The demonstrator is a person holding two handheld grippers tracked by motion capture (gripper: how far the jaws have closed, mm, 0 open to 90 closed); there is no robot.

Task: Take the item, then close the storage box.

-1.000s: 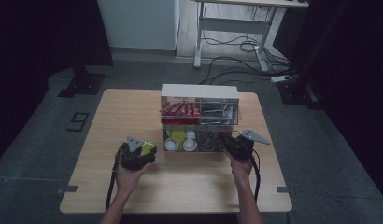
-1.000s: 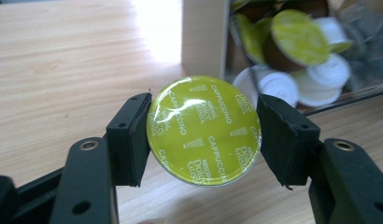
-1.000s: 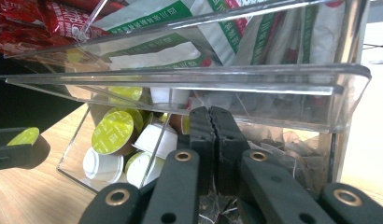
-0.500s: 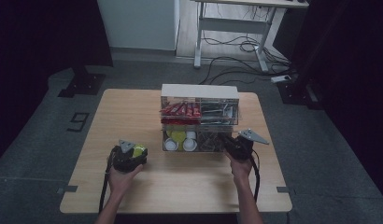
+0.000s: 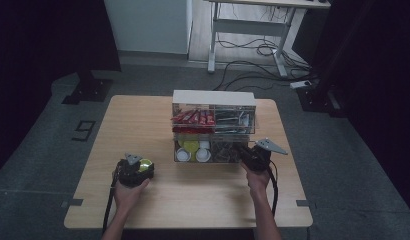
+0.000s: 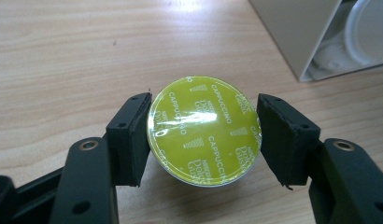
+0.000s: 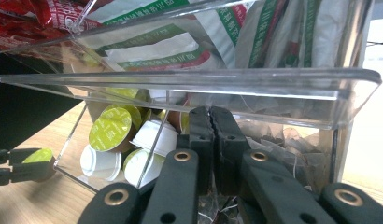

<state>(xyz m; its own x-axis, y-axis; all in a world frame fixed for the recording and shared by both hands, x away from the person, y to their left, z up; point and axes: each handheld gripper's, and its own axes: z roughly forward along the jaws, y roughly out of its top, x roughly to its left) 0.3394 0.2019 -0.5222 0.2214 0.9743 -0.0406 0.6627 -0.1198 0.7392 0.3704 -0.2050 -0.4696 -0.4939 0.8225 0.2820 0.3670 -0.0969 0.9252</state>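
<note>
The left gripper [image 6: 203, 135] clamps a round green foil-topped coffee capsule [image 6: 204, 130], seemingly just picked from the clear acrylic organiser [image 5: 213, 127]. The right gripper [image 7: 210, 122], jaws together and empty, props its hinged lid [image 7: 189, 86] open for access.

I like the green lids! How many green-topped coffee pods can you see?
3 for sure: one green pod gripped in the left tongs over the table, and two in the clear organizer's lower bin. More may hide behind them.

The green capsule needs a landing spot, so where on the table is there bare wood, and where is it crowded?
Bare wood lies left of the clear organizer, around the left gripper holding the green capsule, and along the table near edge. It is crowded at the organizer's front, where the right gripper sits.
</note>
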